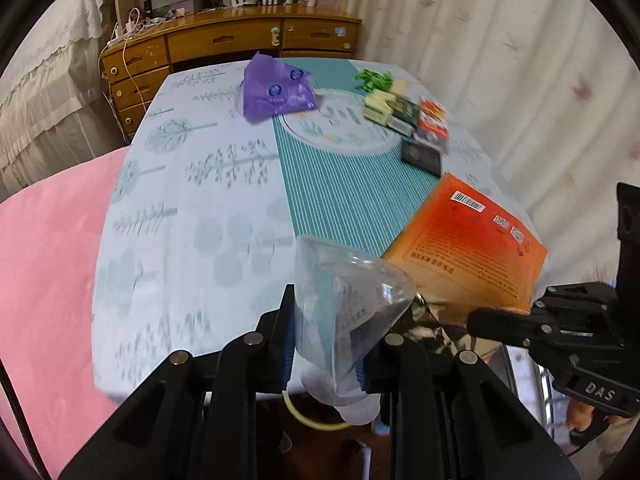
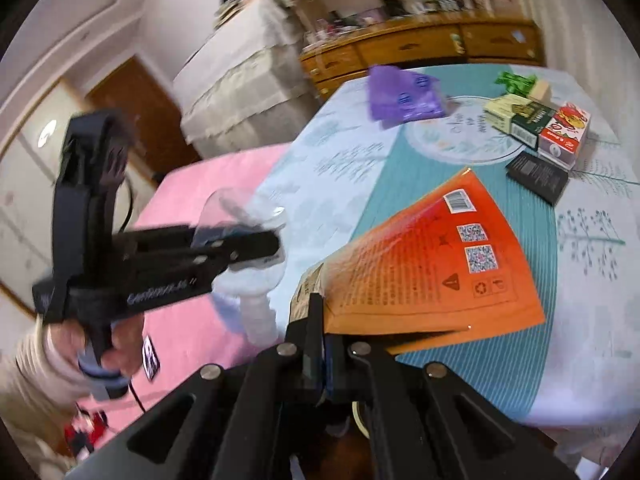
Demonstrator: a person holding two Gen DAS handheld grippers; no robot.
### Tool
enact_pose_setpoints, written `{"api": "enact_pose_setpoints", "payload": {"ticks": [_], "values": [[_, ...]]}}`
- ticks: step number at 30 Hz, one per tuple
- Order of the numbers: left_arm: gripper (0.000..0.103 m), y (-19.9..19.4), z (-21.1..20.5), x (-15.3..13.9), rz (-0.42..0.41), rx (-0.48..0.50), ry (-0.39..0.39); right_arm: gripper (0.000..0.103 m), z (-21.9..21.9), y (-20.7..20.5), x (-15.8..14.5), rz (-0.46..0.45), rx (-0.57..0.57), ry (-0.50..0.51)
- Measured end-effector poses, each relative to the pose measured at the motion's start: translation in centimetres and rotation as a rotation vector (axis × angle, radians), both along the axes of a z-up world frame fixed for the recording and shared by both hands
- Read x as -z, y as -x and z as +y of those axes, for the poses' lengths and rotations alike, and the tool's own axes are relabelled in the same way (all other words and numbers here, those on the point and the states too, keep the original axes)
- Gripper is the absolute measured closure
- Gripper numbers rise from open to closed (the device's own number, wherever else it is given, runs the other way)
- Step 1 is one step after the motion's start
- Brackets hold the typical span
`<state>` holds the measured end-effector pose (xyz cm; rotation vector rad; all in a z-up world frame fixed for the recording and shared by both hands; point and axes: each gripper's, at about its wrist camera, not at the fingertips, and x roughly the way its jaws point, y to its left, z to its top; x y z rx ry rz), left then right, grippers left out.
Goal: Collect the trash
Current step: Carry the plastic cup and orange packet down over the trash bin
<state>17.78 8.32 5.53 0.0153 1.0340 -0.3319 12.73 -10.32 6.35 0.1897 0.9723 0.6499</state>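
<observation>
While the left gripper (image 1: pixel 328 344) at lower centre of its view clamps a crushed clear plastic bottle (image 1: pixel 344 300), the right gripper (image 2: pixel 322 344) pinches an orange foil pouch (image 2: pixel 436 264) by its edge. Purple wrapper (image 1: pixel 276 90) and small cartons (image 1: pixel 404 114) lie on the tablecloth (image 1: pixel 192 216), upper frame.

Soft even daylight, bright, filtered through pale curtains (image 1: pixel 500 60) at right. Shadows weak. Faint glare on glossy orange packet (image 2: pixel 436 256) and varnished dresser top (image 1: pixel 248 14). Heavy fisheye bending, black vignette at corners. Motion blur across tablecloth (image 1: pixel 192 216) print, stronger in right wrist view: left gripper (image 2: pixel 276 246) and background smeared.
</observation>
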Motion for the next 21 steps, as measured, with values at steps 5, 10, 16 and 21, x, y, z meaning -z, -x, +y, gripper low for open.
{"api": "enact_pose_setpoints", "payload": {"ticks": [5,10,16,21], "values": [[0.081,5.6,0.6,1.2,-0.012,0.044,0.0,0.103,1.3,6.9,0.4,-0.039,-0.074,0.068],[0.081,9.8,0.1,5.2,0.021,0.083,-0.003,0.103,2.8,11.0,3.2,-0.009,-0.133,0.139],[0.081,12.4,-1.0,13.0,0.118,0.098,-0.032,0.102,3.8,12.6,10.6,0.107,-0.165,0.209],[0.081,12.4,-2.4,19.5,0.161,0.109,-0.085,0.102,3.1,10.6,17.8,0.237,-0.131,0.228]]}}
